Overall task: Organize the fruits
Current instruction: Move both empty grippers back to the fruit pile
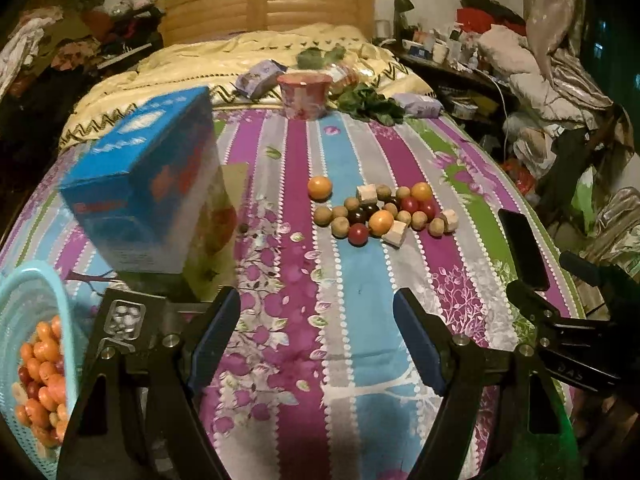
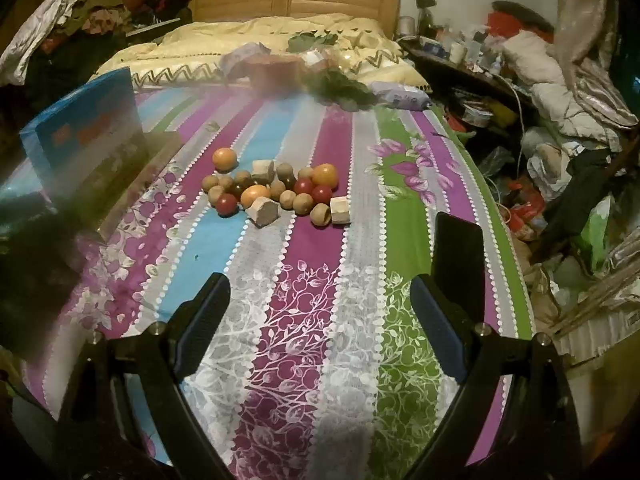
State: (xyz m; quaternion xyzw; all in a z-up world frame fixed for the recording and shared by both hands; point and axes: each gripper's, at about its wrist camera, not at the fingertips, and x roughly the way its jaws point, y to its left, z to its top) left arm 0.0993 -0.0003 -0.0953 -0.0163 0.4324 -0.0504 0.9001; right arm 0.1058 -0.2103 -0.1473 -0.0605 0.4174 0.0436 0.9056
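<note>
A pile of small fruits [image 1: 384,212] lies on the striped bedsheet: brown longans, red cherry tomatoes, orange tomatoes and pale cut chunks. It also shows in the right wrist view [image 2: 276,192]. One orange fruit [image 1: 320,188] sits apart at the pile's left. A teal basket [image 1: 24,320] with several orange and red tomatoes is at the lower left. My left gripper [image 1: 316,340] is open and empty, well short of the pile. My right gripper [image 2: 320,324] is open and empty, also short of the pile.
A blue box [image 1: 148,184] stands to the left on the bed. A pink cup [image 1: 306,94], leafy greens [image 1: 372,104] and purple packets lie farther back. A black phone [image 1: 524,248] sits at the right edge. Cluttered clothes surround the bed.
</note>
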